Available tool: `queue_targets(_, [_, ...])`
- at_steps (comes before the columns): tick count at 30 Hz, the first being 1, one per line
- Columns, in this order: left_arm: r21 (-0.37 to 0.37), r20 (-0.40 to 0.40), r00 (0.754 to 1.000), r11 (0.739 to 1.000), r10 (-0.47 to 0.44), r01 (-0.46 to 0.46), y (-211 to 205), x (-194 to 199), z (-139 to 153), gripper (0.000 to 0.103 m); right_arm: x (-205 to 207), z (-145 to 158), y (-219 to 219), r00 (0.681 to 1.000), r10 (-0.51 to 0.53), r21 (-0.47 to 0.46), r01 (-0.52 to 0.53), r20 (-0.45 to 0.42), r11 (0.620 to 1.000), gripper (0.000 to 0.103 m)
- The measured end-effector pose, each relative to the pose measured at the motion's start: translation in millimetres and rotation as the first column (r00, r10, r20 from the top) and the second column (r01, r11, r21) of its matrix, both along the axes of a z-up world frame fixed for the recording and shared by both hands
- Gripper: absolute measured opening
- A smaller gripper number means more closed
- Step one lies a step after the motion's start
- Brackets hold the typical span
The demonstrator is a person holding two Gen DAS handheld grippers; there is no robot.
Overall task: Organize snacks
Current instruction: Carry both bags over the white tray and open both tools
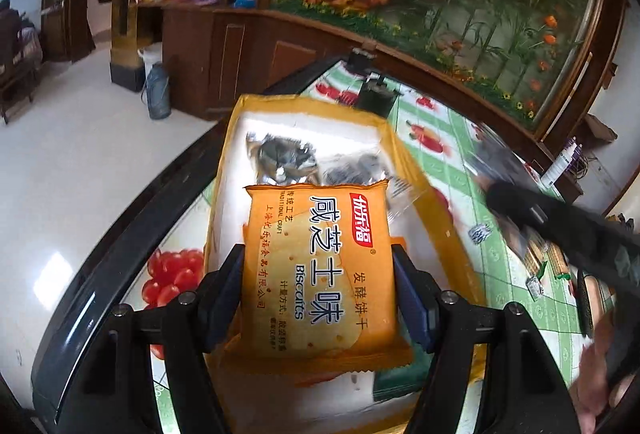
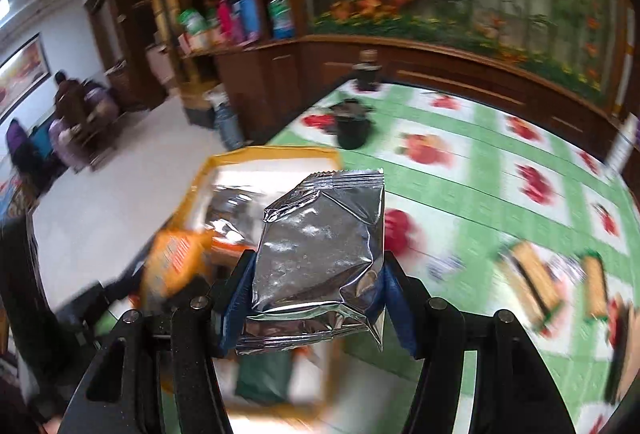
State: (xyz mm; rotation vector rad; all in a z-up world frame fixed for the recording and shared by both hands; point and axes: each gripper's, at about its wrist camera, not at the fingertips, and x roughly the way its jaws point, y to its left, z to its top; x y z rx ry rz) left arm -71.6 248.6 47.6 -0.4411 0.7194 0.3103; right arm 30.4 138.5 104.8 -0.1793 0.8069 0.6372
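An orange biscuit pack [image 1: 320, 270] is sitting in the centre of the left wrist view, with the left gripper [image 1: 319, 294] pinching it by its two side edges between blue fingers [image 1: 226, 298]. It is hanging over a shallow tray [image 1: 404, 149] with an orange rim, and in the tray's upper part, above the pack in the frame, dark clear-wrapped snacks [image 1: 286, 155] are lying. A green packet [image 1: 400, 374] is peeking out beneath the pack at lower centre.

In the right wrist view a silver foil pack [image 2: 320, 254] is filling the middle, and the right gripper [image 2: 318, 298] is squeezing it from both sides with its fingers [image 2: 240, 298]. The same tray [image 2: 276, 153] is lying under and to the left of it, blurred. The orange pack [image 2: 172, 262] is showing at centre left in that view, smeared by motion.

The tray is resting on a table [image 2: 480, 173] covered in a green checked cloth with red fruit prints. Wrapped bars [image 2: 536, 282] are lying loose on the cloth at the right of the frame, well apart from the tray. A dark small pot [image 2: 352, 125] is standing on the cloth beyond the tray, towards the upper centre. Behind the table a wooden cabinet [image 2: 460, 73] is running across the frame.
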Motion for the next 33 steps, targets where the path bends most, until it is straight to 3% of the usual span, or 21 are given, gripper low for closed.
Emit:
queue_targets(8, [-0.006,-0.04,0.999,1.0,-0.02,0.02,1.9,7.2,-10.6,0.069,51.0,-33.1,86.7,0.993,0.065,-0.065,-0.071,-0.101,0.995,0.065])
queue_targets(16, [0.016,-0.047,0.999,1.0,-0.021,0.021,0.8,10.3,-14.3,0.069,82.4,-58.6,114.5,0.985,0.061,-0.095,-0.077,-0.163,0.993,0.065])
queue_targets(24, [0.06,-0.041,0.999,0.998,-0.025,0.028,-12.1,9.9,-11.7,0.069,79.9,-57.0,109.7,0.985,0.083,-0.082,-0.096,-0.154,0.992,0.068])
queue_targets(33, [0.152,-0.017,1.0,0.988,-0.015,0.018,-38.2,5.2,5.6,0.069,57.9,-29.4,67.3,0.985,0.105,0.034,-0.102,-0.138,0.994,0.068])
